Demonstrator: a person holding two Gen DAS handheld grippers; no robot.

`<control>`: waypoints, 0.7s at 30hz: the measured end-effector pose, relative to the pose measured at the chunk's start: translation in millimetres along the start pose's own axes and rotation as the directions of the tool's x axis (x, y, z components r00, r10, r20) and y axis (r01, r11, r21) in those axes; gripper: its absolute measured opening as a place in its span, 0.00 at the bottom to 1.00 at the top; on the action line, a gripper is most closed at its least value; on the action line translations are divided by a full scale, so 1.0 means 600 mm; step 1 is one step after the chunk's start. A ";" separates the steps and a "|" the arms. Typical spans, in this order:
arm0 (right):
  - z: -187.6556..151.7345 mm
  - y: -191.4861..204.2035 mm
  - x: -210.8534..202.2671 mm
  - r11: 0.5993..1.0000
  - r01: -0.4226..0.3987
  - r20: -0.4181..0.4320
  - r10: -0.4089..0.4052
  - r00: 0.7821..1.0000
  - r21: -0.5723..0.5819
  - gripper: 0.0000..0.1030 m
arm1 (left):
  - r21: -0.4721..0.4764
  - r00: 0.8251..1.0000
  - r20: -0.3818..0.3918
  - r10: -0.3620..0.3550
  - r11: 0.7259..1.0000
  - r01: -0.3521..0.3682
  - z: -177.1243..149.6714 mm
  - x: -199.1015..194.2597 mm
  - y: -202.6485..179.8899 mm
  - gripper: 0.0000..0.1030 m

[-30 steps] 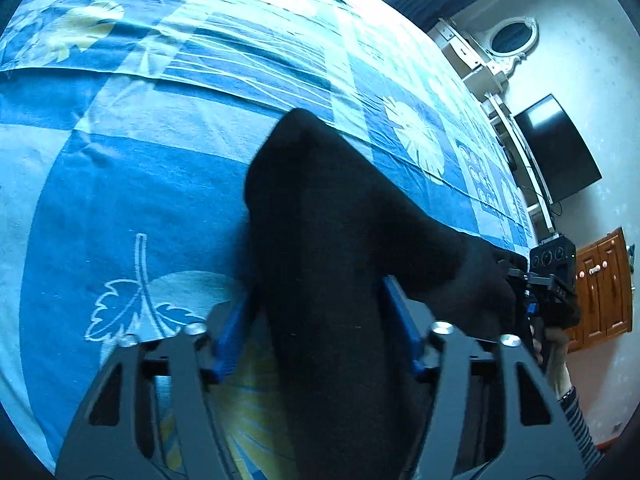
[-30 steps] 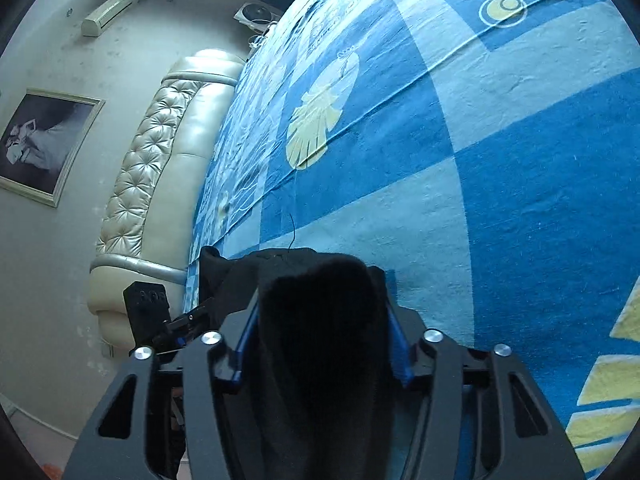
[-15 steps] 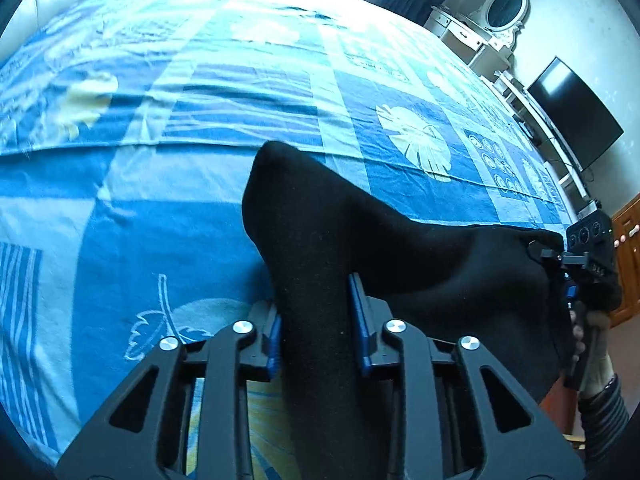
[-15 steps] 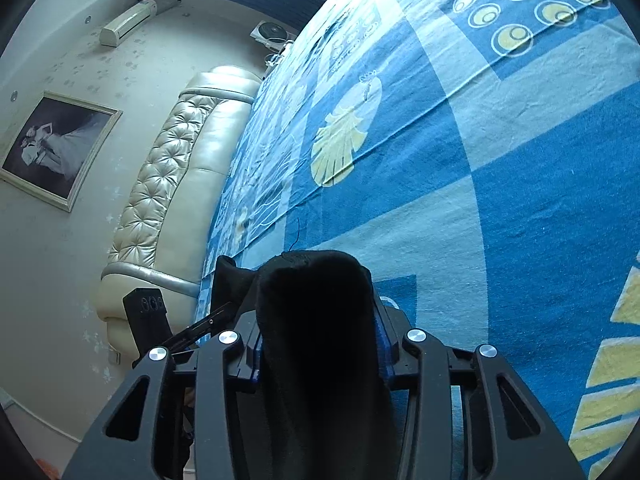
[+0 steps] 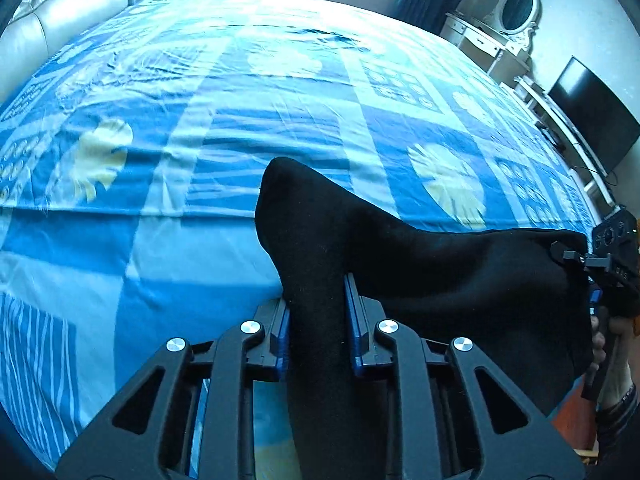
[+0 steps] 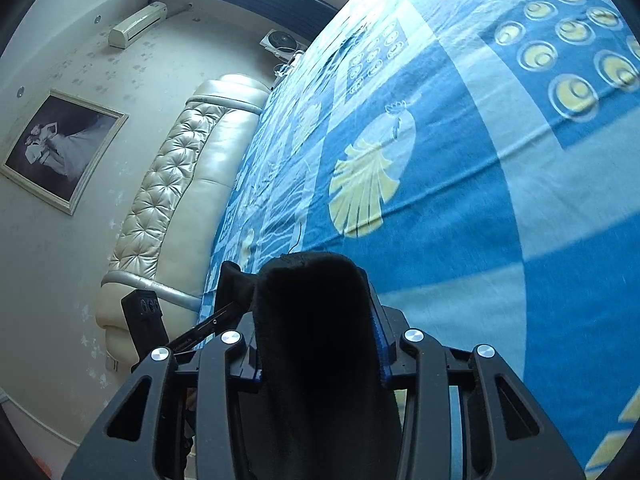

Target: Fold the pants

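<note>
L gripper (image 5: 316, 320) & R gripper (image 6: 318, 332) clamp black pants (image 5: 420, 264) | no legible text

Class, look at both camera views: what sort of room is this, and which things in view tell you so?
Most likely a bedroom: a wide bed under a blue patterned sheet, a cream tufted leather headboard, and a white dressing table with an oval mirror.

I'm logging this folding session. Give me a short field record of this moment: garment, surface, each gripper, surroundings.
garment: black pants, bunched and held between the two grippers above the bed
surface: blue patterned bedsheet
left gripper: jaws have just been closing, clamped on a fold of the pants
right gripper: jaws have just been closing, clamped on a thicker bundle of the pants
surroundings: tufted headboard, framed picture, television
</note>
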State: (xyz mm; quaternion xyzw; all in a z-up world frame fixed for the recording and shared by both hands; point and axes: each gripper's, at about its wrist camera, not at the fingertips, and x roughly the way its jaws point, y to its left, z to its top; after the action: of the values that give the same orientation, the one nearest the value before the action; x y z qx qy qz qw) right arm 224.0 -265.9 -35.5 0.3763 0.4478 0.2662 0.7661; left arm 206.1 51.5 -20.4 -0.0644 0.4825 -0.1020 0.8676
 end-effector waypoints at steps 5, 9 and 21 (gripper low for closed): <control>0.045 0.011 0.035 1.000 0.006 0.015 -0.005 1.000 -0.013 0.38 | -0.009 0.998 0.018 0.055 0.998 -0.055 0.043 0.019 0.014 0.21; 0.058 -0.008 0.059 0.999 0.037 -0.008 -0.037 0.999 0.007 0.38 | -0.005 0.995 -0.010 0.096 0.995 -0.096 0.056 0.047 0.025 0.21; 0.051 -0.072 0.071 0.995 -0.007 -0.017 0.008 1.000 0.096 0.38 | 0.015 0.996 -0.006 0.094 0.995 -0.094 0.044 0.075 0.027 0.23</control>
State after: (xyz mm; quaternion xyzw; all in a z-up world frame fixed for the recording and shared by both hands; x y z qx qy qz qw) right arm 274.0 -269.4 -81.8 0.4120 0.4654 0.2505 0.7422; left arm 253.5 57.0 -47.2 -0.0350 0.4873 -0.0647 0.8702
